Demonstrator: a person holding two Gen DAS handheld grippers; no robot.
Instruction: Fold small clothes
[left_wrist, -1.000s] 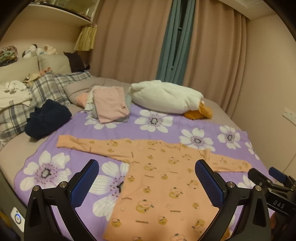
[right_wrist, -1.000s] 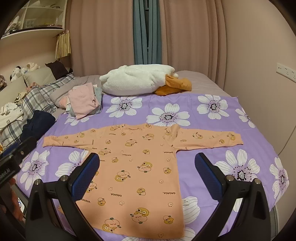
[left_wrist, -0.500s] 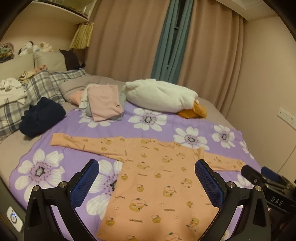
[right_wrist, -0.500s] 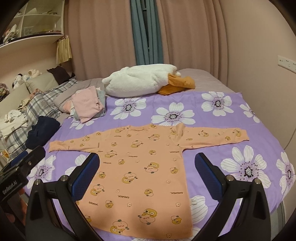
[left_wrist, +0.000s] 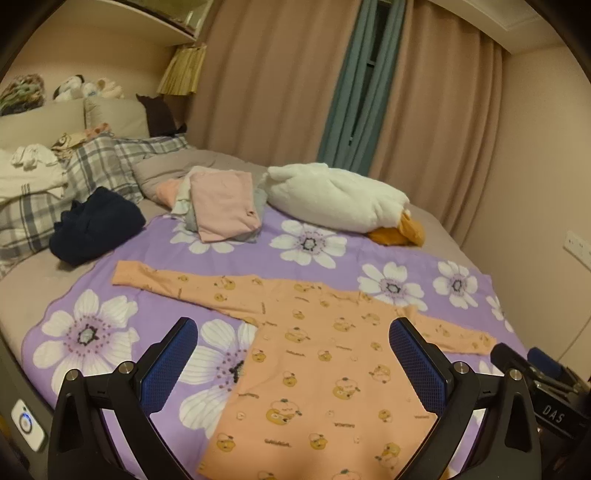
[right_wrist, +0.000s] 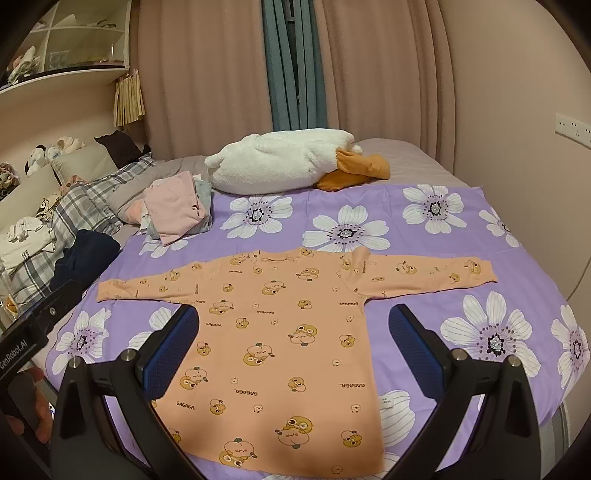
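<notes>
A small orange long-sleeved shirt (left_wrist: 317, 354) with a cartoon print lies flat on the purple flowered sheet (left_wrist: 88, 332), both sleeves spread out. It also shows in the right wrist view (right_wrist: 288, 332). My left gripper (left_wrist: 293, 365) is open and empty, held above the shirt's near left side. My right gripper (right_wrist: 293, 350) is open and empty, held above the shirt's lower body. The right gripper shows at the right edge of the left wrist view (left_wrist: 532, 373).
A stack of folded pink and grey clothes (right_wrist: 177, 210) lies at the sheet's far left corner. A white and orange plush duck (right_wrist: 288, 162) lies beyond the sheet (right_wrist: 480, 332). A dark navy garment (left_wrist: 92, 229) and plaid pillows (left_wrist: 99, 166) are at the left. A wall stands at the right.
Both grippers have shifted slightly over the bed, so the shirt sits a little differently in each view. Both stay open and empty. The shirt has not moved.
</notes>
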